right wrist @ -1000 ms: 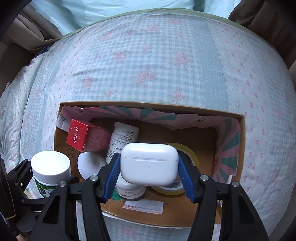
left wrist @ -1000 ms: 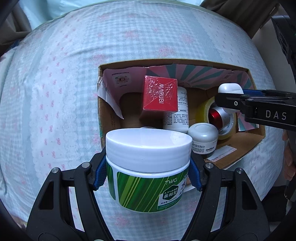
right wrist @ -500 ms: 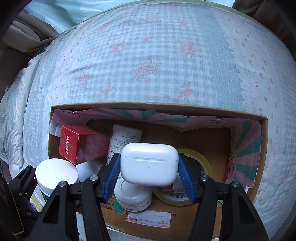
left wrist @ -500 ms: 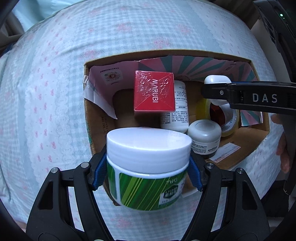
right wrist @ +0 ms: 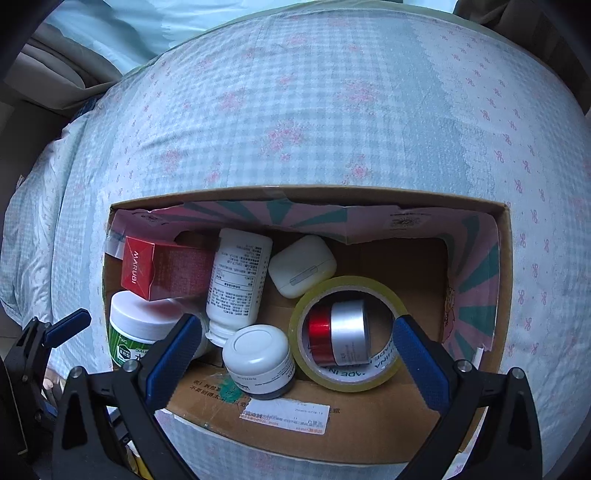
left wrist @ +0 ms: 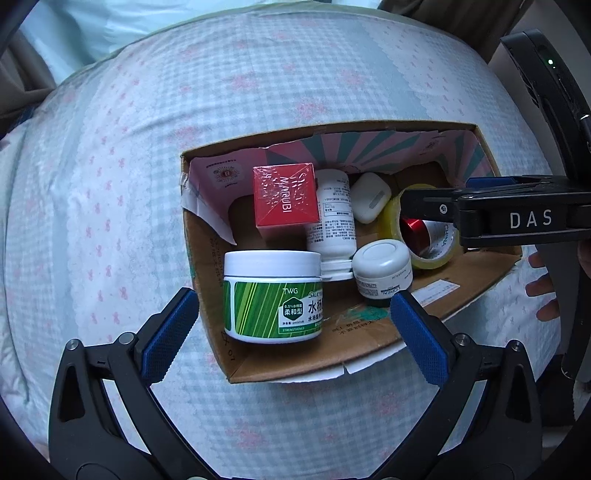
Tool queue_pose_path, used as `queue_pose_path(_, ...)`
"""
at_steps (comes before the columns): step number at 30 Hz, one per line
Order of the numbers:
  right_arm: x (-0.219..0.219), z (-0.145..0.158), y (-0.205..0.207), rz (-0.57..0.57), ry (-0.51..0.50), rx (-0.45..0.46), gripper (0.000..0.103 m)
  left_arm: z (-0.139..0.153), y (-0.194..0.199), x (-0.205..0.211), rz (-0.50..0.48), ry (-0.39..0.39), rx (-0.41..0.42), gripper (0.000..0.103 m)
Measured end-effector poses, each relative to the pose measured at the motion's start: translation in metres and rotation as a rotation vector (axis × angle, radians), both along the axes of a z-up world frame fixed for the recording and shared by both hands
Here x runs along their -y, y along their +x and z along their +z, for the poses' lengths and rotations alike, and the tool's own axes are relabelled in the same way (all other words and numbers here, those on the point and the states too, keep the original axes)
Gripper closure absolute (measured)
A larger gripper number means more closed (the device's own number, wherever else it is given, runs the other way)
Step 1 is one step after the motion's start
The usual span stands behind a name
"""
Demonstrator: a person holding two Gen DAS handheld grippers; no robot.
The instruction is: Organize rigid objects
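An open cardboard box (left wrist: 295,354) (right wrist: 369,410) sits on a checked bedspread. Inside stand a green-labelled white jar (left wrist: 272,295) (right wrist: 135,332), a red MARUBI carton (left wrist: 286,197) (right wrist: 162,271), a white bottle lying down (left wrist: 332,218) (right wrist: 236,280), a white earbud case (left wrist: 370,197) (right wrist: 303,266), a small white jar (left wrist: 382,267) (right wrist: 258,360) and a yellow tape roll (left wrist: 436,258) (right wrist: 347,376) around a red and silver tin (right wrist: 338,332). My left gripper (left wrist: 291,332) is open just in front of the green jar. My right gripper (right wrist: 291,354) is open above the small jar and tape.
The bedspread (right wrist: 295,110) spreads around the box on all sides. A light blue pillow (right wrist: 147,22) lies at the far edge. A white shipping label (right wrist: 284,417) is stuck on the box's near flap.
Both grippers have opened. The green jar now stands in the box's near left corner and the earbud case lies in the box beside the white bottle. Both grippers have pulled back.
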State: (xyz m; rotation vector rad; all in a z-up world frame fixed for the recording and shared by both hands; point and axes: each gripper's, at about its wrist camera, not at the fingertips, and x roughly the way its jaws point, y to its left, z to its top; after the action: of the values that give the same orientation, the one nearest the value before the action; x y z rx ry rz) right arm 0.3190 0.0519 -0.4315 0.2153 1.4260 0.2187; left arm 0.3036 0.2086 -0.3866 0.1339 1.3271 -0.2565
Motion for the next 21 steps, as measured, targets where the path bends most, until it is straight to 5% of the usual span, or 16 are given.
queue_pose_path(10,0.015,0.048,-0.025,-0.015,-0.009,0.058,0.0,0.046,-0.022,0.012,0.02,0.004,0.055,0.0)
queue_pose_path(15,0.036,0.119,-0.054,-0.027,-0.026,0.16,0.0,0.102,-0.041,0.02,0.042,0.012,0.127,0.0)
queue_pose_path(21,0.067,0.22,-0.11,-0.04,-0.082,0.321,0.0,0.203,-0.078,0.038,0.082,0.006,0.277,0.0)
